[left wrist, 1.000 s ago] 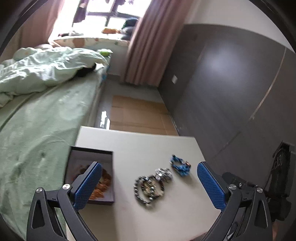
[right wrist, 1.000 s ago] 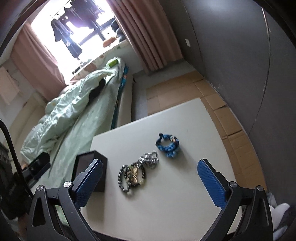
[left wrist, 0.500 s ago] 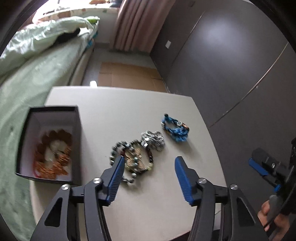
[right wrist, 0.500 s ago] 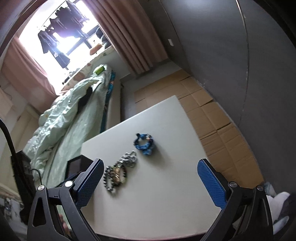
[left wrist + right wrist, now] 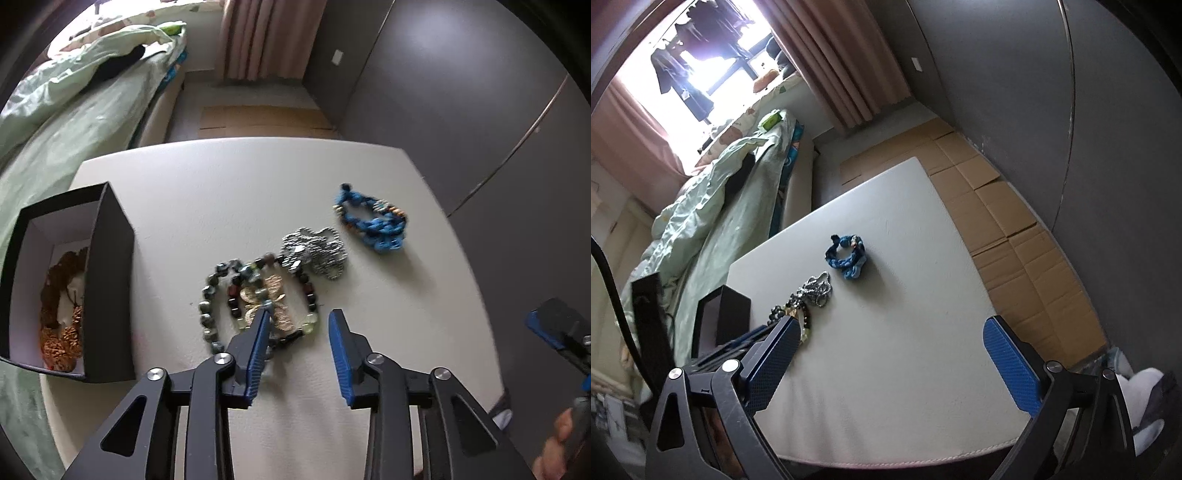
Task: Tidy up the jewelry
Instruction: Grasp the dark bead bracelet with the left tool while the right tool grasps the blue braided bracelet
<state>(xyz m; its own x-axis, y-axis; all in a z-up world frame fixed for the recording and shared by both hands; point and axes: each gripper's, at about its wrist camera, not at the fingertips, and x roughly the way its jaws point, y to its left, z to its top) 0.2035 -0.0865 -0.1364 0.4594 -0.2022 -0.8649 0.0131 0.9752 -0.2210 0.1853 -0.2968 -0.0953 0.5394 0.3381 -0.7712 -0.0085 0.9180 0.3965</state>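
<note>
On the white table (image 5: 229, 184) lie a dark beaded bracelet pile (image 5: 221, 291) with a gold piece (image 5: 269, 299), a silver chain piece (image 5: 314, 253) and a blue braided bracelet (image 5: 373, 221). A black box (image 5: 107, 280) at the left holds brown and orange beads (image 5: 62, 332). My left gripper (image 5: 299, 317) is open, partly narrowed, low over the near edge of the beaded pile. My right gripper (image 5: 890, 332) is wide open and empty above the table's near side; the blue bracelet (image 5: 846, 254) and the silver chain (image 5: 816, 288) lie ahead of it.
A bed with a green quilt (image 5: 74, 92) runs along the table's left side. Dark wardrobe panels (image 5: 461, 92) stand to the right. Flattened cardboard (image 5: 997, 206) covers the floor beyond the table. The right gripper shows at the edge of the left wrist view (image 5: 554, 332).
My left gripper has moved down and forward to the beaded pile and its fingers have narrowed from wide open. My right gripper has drawn back and turned a little right.
</note>
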